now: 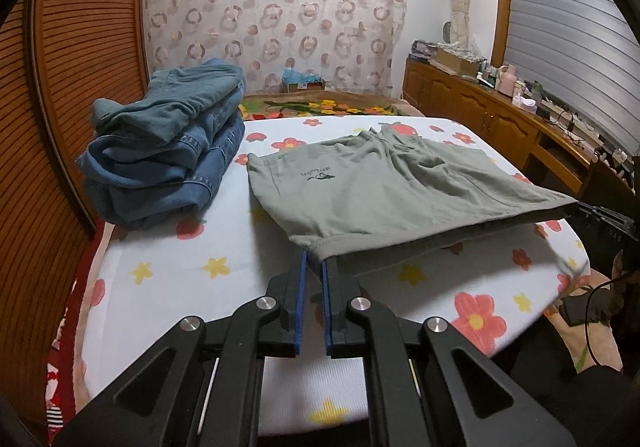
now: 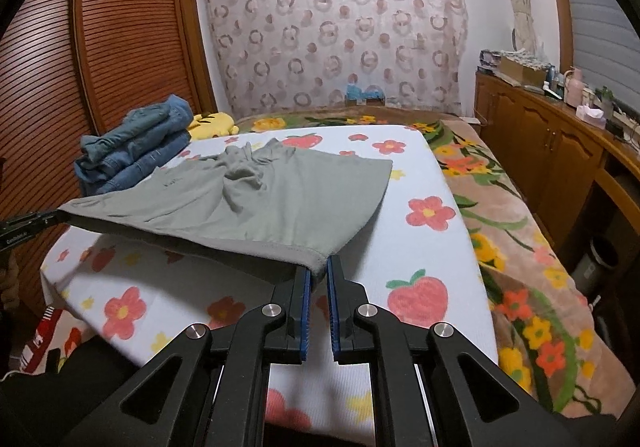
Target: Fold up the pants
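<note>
I am pinching one near corner of the grey-green pants (image 1: 380, 187) in my left tongs (image 1: 314, 261), the blue pads closed narrow on the hem just below the middle of the left wrist frame. My right tongs (image 2: 318, 267) are gripping the other near corner the same way, jaws narrow on the fabric at the centre of the right wrist frame. Between the two grips the near edge is hanging taut and lifted off the flowered sheet (image 1: 168, 287), while the far part of the pants is lying on it, bunched into wrinkles toward the upper middle. In the right wrist view the garment (image 2: 240, 203) is spreading across the middle left. A stack of folded jeans (image 1: 168, 151) is sitting on the sheet at the left, just beside the pants.
</note>
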